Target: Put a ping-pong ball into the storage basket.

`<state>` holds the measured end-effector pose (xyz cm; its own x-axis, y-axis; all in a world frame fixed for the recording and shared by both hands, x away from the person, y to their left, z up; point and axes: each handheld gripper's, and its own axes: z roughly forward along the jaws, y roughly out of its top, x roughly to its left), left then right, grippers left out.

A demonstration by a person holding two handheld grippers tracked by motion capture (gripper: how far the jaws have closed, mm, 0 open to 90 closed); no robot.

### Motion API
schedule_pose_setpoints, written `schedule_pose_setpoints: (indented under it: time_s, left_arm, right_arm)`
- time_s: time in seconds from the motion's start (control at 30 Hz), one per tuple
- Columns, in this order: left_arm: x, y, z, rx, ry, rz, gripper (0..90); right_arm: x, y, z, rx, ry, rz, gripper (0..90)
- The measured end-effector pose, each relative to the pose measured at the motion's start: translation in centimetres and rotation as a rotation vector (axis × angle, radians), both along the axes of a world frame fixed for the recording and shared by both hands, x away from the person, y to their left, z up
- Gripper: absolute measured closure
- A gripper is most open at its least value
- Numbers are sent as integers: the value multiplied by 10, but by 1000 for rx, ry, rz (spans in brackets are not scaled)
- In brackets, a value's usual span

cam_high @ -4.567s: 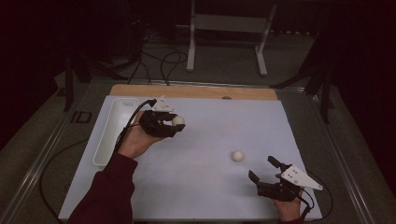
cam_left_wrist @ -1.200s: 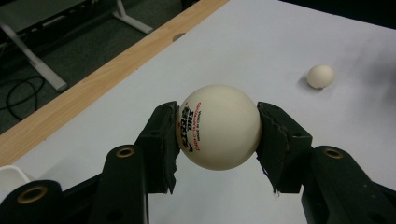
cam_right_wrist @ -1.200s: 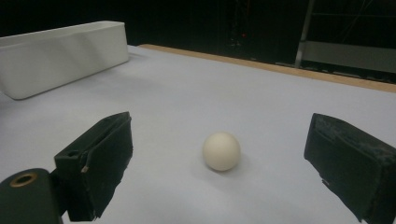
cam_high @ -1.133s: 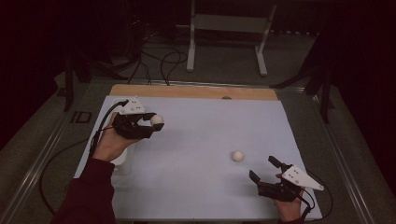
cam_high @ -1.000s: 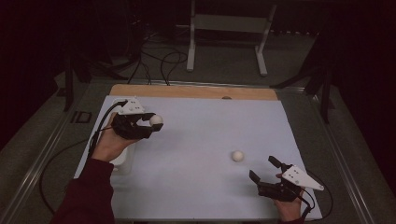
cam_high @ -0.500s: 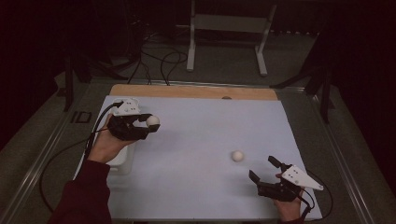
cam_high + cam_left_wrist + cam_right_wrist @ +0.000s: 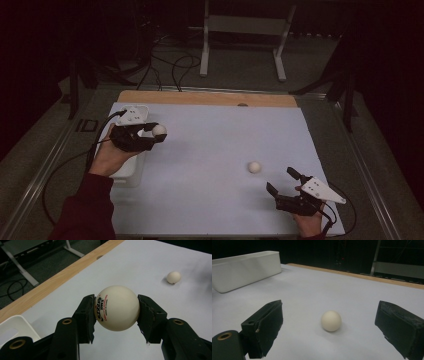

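Left gripper (image 7: 116,312) clamps printed ball (image 7: 116,308) beside white tray (image 7: 131,167); right gripper (image 7: 329,327) gapes wide, empty, plain ball (image 7: 331,320) lying ahead on the sheet.

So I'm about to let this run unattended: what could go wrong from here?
The left claw pinches the printed ball at two small spots on its smooth round sides, so it may squirt out beside the white bin. The other ball lies loose before the open right claw and could roll if nudged.

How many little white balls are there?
2. One ball is squeezed between the jaws of the left gripper, just beside the white bin. The other ball lies on the table sheet in front of the open right gripper. More may hide inside the bin.
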<state>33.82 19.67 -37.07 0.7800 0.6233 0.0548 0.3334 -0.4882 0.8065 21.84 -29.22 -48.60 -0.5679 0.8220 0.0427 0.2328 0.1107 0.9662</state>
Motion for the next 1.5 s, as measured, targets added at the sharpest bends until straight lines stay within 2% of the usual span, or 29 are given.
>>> schedule_pose_setpoints:
  time_s: [0.53,1.5]
  left_arm:
    - [-4,10,-3,2,0,14,513]
    - [-21,52,-5,-4,-8,87,513]
  right_arm:
    - [0,0,0,0,0,-1,74]
    - [-1,-1,1,-1,-1,-4,74]
